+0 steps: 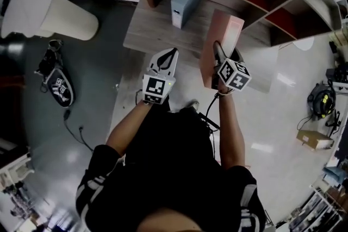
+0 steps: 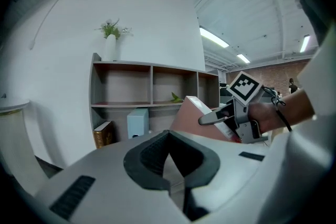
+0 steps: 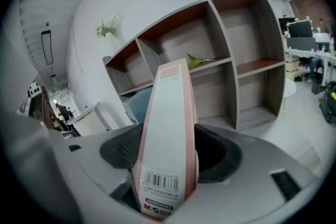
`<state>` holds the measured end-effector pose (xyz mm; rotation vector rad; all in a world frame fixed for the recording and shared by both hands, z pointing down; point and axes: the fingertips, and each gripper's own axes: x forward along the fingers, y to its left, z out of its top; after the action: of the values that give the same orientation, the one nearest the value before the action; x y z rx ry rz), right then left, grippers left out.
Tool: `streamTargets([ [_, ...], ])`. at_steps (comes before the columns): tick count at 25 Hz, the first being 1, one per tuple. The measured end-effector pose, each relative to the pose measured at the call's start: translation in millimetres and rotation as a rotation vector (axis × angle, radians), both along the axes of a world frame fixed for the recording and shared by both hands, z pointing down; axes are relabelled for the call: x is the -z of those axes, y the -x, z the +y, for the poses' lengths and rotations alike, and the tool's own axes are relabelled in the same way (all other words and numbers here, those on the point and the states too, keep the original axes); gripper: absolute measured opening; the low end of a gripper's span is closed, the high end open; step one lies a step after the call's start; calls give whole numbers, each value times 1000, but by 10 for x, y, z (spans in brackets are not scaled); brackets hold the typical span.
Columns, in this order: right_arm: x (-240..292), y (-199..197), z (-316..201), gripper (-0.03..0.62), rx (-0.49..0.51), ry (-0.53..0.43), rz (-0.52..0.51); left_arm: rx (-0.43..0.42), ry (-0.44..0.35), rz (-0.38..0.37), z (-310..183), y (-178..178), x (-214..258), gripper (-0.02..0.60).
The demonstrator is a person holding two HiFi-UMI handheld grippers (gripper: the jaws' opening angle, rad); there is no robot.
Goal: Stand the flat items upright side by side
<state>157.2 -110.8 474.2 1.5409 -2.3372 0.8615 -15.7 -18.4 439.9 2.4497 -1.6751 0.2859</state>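
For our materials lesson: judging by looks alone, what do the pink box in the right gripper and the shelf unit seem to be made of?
Pink box: likely printed cardboard with a matte finish, given its crisp folded edges and barcode label.
Shelf unit: probably wood-look laminated board, matte, given the grey grain on flat panels and the reddish shelf tops.
Looks alone cannot confirm either.

Grippers: 2, namely left gripper (image 2: 168, 157) and right gripper (image 3: 170, 147)
Marker cubes: 2, with 1 per gripper (image 1: 156, 88) (image 1: 234, 74)
Pink box file (image 1: 225, 35): 1
Light blue box file (image 1: 185, 4): 1
Brown book (image 2: 104, 134): 1
Shelf unit (image 2: 152, 65): 1
Upper-row shelf compartments: 3
Potted plant (image 2: 110, 39) on top of the unit: 1
Green sprig (image 2: 177, 97) inside the unit: 1
Cardboard box (image 1: 314, 139) on the floor: 1
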Motion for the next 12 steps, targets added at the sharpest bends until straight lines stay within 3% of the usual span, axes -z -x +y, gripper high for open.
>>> streamTargets([
  [5, -27, 453, -291, 318, -16, -66, 43, -20, 45, 23, -439, 442, -139, 21],
  [12, 34, 876, -709, 316, -41, -237, 57, -62, 58, 4, -934, 797, -311, 21],
])
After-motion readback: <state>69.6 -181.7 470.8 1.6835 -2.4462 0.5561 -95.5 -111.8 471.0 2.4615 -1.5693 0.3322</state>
